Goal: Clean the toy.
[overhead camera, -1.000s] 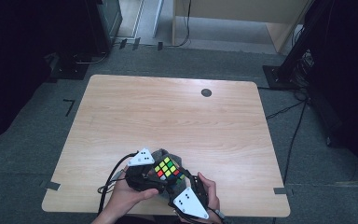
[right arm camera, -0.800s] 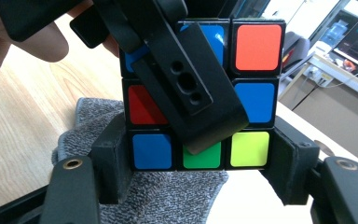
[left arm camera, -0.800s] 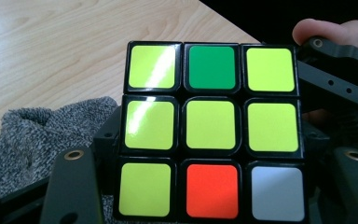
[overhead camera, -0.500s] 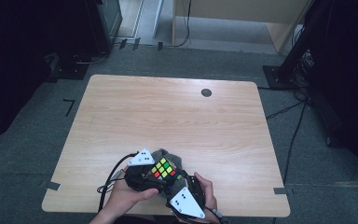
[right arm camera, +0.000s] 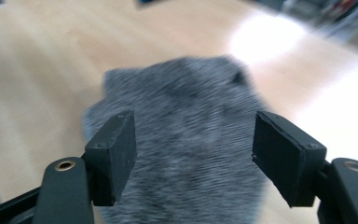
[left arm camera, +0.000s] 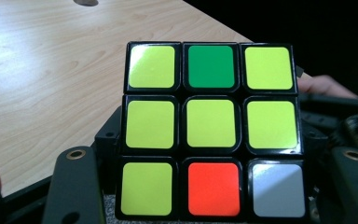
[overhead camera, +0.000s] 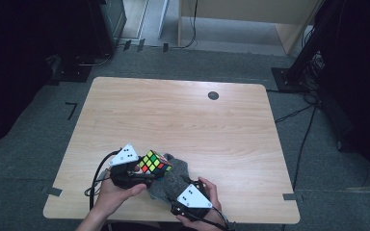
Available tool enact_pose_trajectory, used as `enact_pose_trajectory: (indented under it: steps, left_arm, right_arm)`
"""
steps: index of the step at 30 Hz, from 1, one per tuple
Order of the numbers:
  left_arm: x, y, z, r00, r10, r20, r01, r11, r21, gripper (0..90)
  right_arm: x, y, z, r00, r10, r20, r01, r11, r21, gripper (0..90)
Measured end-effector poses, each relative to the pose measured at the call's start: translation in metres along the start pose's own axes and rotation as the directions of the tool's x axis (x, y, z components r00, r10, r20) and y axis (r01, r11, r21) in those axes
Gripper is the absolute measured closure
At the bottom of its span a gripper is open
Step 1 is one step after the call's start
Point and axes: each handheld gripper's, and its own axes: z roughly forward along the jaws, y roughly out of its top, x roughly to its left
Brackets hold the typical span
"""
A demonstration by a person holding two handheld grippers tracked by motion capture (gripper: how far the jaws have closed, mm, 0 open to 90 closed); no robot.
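Plainly, the puzzle cube (left arm camera: 212,130) bears no readable writing.

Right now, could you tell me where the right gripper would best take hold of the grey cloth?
Probably at the near edge of the grey cloth, coming in level from the person's side: it lies soft and bunched between the open right gripper, so a fold can be pinched.

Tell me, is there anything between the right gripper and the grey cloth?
Nothing visible. In the right gripper view, the right gripper has its jaws apart, with the grey cloth directly ahead between them. The puzzle cube sits in the left gripper, off to the side.
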Motion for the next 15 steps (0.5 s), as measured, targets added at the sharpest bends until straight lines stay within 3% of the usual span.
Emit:
enact_pose_trajectory:
  steps: [2, 3, 4, 7, 11, 15]
  left_arm:
    - [0.002, 0.000, -0.001, 1.0000, -0.005, -0.001, 0.005, 1.0000, -0.005, 34.1]
    - [0.002, 0.000, -0.001, 1.0000, -0.005, -0.001, 0.005, 1.0000, -0.005, 34.1]
    - [0.003, -0.001, -0.001, 1.0000, -0.001, -0.002, 0.001, 1.0000, -0.008, 34.1]
    - [0.004, -0.002, -0.001, 1.0000, 0.003, -0.003, -0.003, 0.9999, -0.015, 34.1]
    - [0.005, -0.001, -0.001, 0.9998, 0.006, -0.018, -0.007, 0.9994, -0.033, 34.0]
    - [0.010, 0.001, 0.003, 0.9992, 0.013, -0.037, -0.015, 0.9993, -0.036, 34.0]
  right_arm:
    - [0.002, -0.002, 0.008, 0.9997, 0.007, -0.023, -0.006, 0.999, 0.050, 33.3]
    - [0.002, -0.002, 0.008, 0.9997, 0.007, -0.023, -0.006, 0.999, 0.050, 33.3]
    - [0.001, -0.005, 0.017, 0.9996, 0.023, -0.015, -0.021, 0.994, 0.109, 34.8]
    - [-0.005, -0.009, 0.023, 0.9990, 0.045, -0.009, -0.043, 0.987, 0.157, 37.5]
    - [-0.019, -0.012, 0.026, 0.9964, 0.071, 0.048, -0.079, 0.973, 0.216, 41.5]
    - [-0.043, -0.014, 0.027, 0.9888, 0.099, 0.112, -0.123, 0.966, 0.229, 46.0]
